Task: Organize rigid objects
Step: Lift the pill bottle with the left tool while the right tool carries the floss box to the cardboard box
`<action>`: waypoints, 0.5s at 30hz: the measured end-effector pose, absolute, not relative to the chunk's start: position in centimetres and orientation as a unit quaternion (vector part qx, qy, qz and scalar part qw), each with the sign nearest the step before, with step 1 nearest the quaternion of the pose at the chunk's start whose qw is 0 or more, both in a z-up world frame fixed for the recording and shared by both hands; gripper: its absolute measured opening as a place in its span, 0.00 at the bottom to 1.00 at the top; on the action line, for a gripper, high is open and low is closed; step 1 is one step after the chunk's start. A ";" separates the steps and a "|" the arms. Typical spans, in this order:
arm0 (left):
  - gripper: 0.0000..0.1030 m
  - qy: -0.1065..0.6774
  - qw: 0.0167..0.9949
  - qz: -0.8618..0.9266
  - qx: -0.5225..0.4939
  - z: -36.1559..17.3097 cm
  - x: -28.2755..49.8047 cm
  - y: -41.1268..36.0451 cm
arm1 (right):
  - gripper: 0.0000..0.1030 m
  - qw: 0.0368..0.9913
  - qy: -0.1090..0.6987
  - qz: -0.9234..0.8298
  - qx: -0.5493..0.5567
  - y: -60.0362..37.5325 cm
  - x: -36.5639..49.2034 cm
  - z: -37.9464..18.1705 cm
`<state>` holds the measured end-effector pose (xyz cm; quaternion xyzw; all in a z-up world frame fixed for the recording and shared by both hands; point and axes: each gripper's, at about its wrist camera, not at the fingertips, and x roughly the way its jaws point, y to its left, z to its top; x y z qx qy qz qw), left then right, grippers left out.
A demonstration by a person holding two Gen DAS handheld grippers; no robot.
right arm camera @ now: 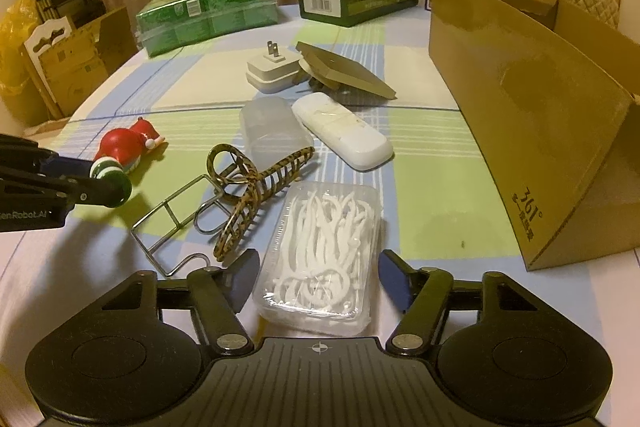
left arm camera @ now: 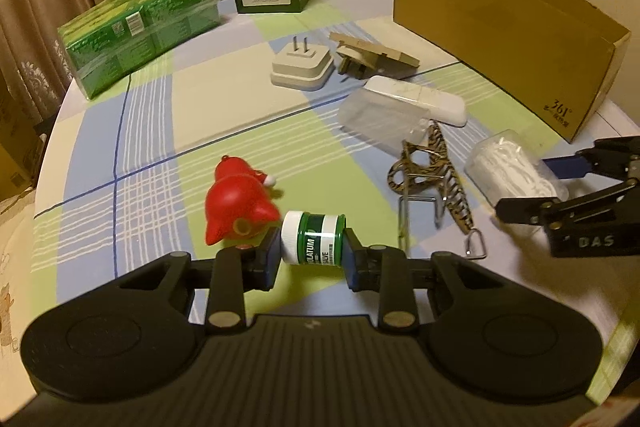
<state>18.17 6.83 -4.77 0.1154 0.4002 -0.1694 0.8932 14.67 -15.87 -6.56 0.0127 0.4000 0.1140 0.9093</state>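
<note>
Two views of a table [left arm camera: 140, 131] with a checked cloth, small hard things scattered on it. The left claw [left arm camera: 312, 251] is closed on a small green jar [left arm camera: 316, 241] with a white lid, lying on its side at the near middle of the table, just right of a red toy figure [left arm camera: 236, 203]; one pad presses the lid end, the other the base end. The jar looks stiff and light, but its smooth ends may slip, so an end-to-end hold wants steady pressure; across the ribbed lid would likely bite better.

The right claw [right arm camera: 318, 281] stands open astride a clear plastic box of white floss picks [right arm camera: 324, 255], near and right of centre; its pads [right arm camera: 244, 277] are apart from the box walls, with nothing gripped. The box appears light, thin-walled and slick, liable to flex or pop open if squeezed hard; the long side walls near the middle look the surest place to hold.

Left of the box lie a patterned hair clip [right arm camera: 248, 195] and a wire rack [right arm camera: 172, 227], touching each other. Farther off lie a frosted case [right arm camera: 272, 131], a white case [right arm camera: 344, 135] and a white plug [right arm camera: 272, 71]. An open cardboard box [right arm camera: 532, 131] at the right is the likely destination
</note>
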 end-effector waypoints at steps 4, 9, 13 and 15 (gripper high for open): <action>0.26 0.399 0.893 -0.172 0.115 -4.6 17.8 6.3 | 0.54 0.910 0.400 0.110 0.007 -15.9 14.5 -6.6; 0.26 0.389 0.899 -0.167 0.114 -3.9 17.5 5.9 | 0.54 0.915 0.389 0.106 0.006 -16.3 14.0 -5.9; 0.26 0.374 0.905 -0.168 0.117 -2.7 17.7 5.1 | 0.53 0.920 0.377 0.107 0.009 -16.7 13.6 -5.0; 0.26 0.365 0.908 -0.168 0.115 -1.9 17.9 4.5 | 0.53 0.924 0.366 0.110 0.007 -16.9 13.2 -4.2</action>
